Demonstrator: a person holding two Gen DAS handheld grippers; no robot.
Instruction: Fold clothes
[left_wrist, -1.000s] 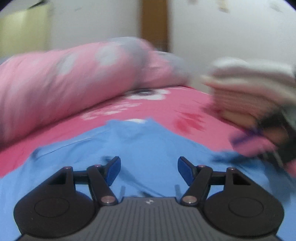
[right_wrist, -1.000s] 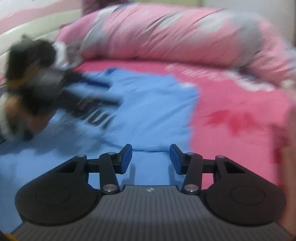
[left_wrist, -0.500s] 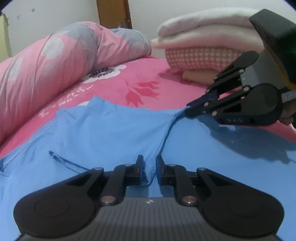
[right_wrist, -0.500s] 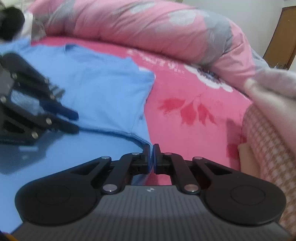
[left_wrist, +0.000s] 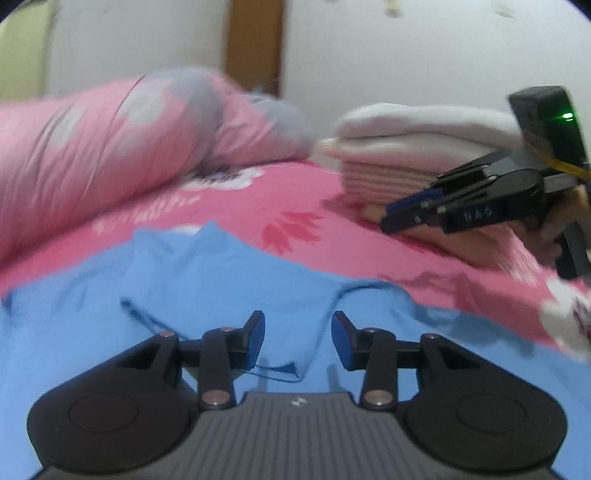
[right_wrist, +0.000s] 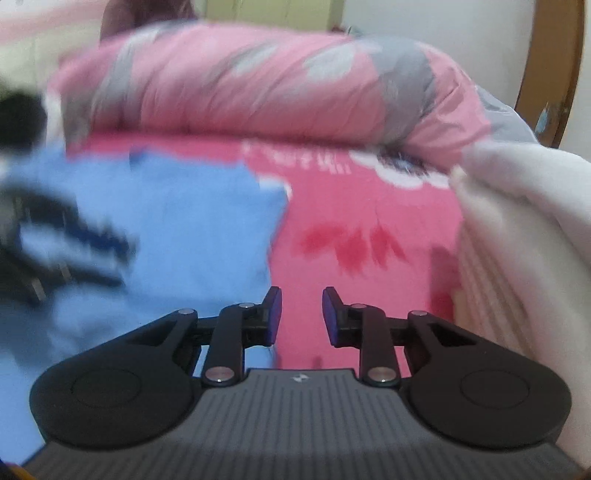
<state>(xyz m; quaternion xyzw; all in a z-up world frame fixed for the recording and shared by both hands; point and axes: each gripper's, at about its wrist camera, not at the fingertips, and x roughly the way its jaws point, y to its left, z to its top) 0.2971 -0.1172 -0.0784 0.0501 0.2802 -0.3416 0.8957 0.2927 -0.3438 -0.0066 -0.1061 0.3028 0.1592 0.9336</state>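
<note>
**Blue garment lying on the bed, both grippers empty above it**

A blue garment (left_wrist: 229, 280) is lying spread across the pink floral bedsheet (left_wrist: 280, 206), with one part folded over onto the rest so that a hemmed edge is running down toward the near side. In the right wrist view the same cloth is filling the left half of the picture, its far corner ending against the sheet.

The left gripper (left_wrist: 297, 341) is hovering just over the folded edge with its blue-padded fingers (left_wrist: 255, 339) standing well apart and nothing between them. The right gripper (right_wrist: 301, 317) is likewise spread, holding nothing, and is pointing along the border where blue cloth is meeting pink sheet. Seen from the left wrist camera, it is hanging above the sheet at the right, clear of the garment, with a green light glowing on its body and a hand (left_wrist: 576, 206) partly showing behind it; whether its fingers are parted cannot be told from that angle.

Beyond the garment, a rolled pink and grey quilt (left_wrist: 122, 147) is lying along the far side of the bed. A stack of folded white and pink blankets (left_wrist: 413, 147) is sitting to the right, and a wooden door frame (left_wrist: 255, 40) is standing against the white wall behind
</note>
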